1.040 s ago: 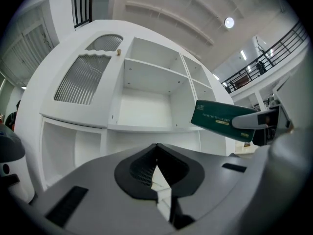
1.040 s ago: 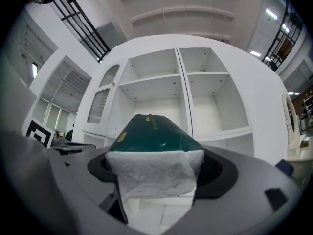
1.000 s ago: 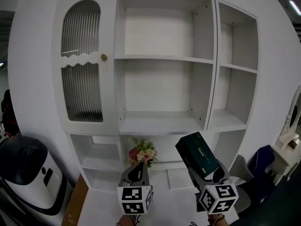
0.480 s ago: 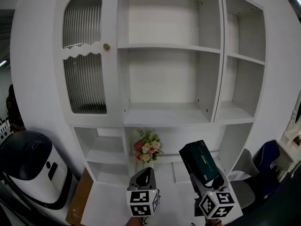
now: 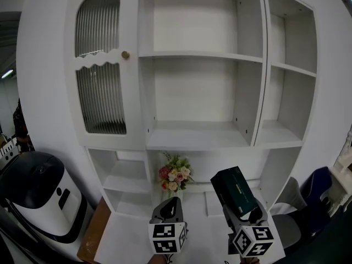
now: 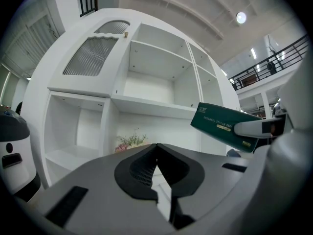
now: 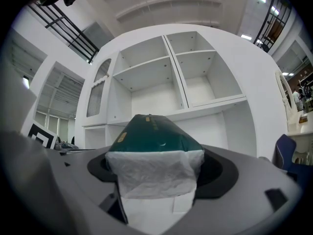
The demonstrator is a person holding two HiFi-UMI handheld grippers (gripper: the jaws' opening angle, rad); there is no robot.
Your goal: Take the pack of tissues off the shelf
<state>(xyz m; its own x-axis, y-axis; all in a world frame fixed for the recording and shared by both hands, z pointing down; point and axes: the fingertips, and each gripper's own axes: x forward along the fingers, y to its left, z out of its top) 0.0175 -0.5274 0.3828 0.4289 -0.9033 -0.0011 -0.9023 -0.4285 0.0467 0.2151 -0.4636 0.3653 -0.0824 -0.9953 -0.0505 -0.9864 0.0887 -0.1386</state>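
Observation:
The pack of tissues (image 5: 235, 190) is a dark green packet with a white end, and it is clear of the white shelf unit (image 5: 198, 139). My right gripper (image 5: 242, 209) is shut on it, holding it tilted up in front of the lower shelves. In the right gripper view the pack (image 7: 154, 136) fills the space between the jaws of the right gripper (image 7: 155, 166). My left gripper (image 5: 171, 203) hangs beside it to the left, shut and empty. In the left gripper view the jaws of the left gripper (image 6: 156, 147) meet, and the pack (image 6: 225, 126) shows at the right.
The shelf compartments above stand bare. A small bunch of flowers (image 5: 175, 177) sits in the low middle niche. A ribbed-glass door with a brass knob (image 5: 125, 54) closes the upper left. A black-and-white appliance (image 5: 38, 197) stands at the left, a blue chair (image 5: 322, 186) at the right.
Both grippers have drawn back and down a little from the shelf unit, the pack still in the right one. The view has shifted so the shelves sit further right.

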